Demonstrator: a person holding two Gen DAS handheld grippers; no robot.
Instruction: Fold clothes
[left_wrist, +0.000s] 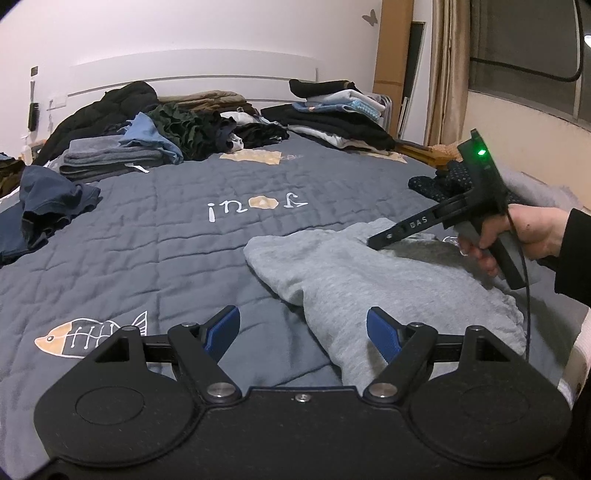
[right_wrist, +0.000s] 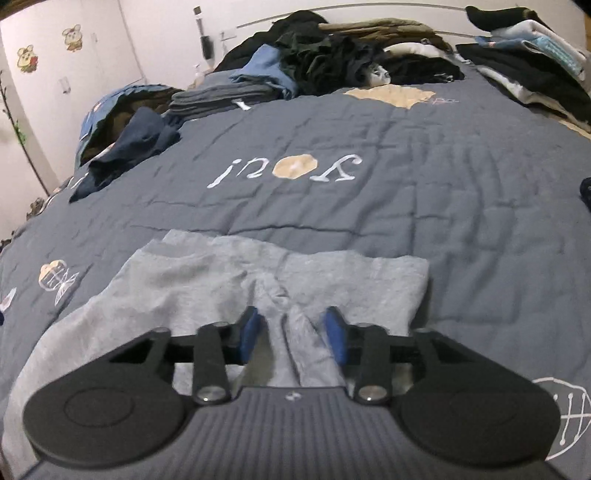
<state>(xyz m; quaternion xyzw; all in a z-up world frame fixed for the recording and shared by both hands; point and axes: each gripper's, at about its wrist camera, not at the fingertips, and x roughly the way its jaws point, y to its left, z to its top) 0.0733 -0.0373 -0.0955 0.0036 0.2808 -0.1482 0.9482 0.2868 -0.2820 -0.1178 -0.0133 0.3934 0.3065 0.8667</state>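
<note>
The bed (left_wrist: 147, 240) serves as the work area, its middle kept bare while stacked and heaped clothes (left_wrist: 332, 122) lie along the headboard end. The grey garment (left_wrist: 351, 280) lies spread on the near part of the quilt, probably so that both tools can reach it. The right claw (right_wrist: 291, 328) points down onto it with its pads apart on either side of a raised ridge of cloth, not yet pinching it. The left claw (left_wrist: 303, 332) stands wide apart and empty above the garment's near edge, apparently awaiting its own grip.
</note>
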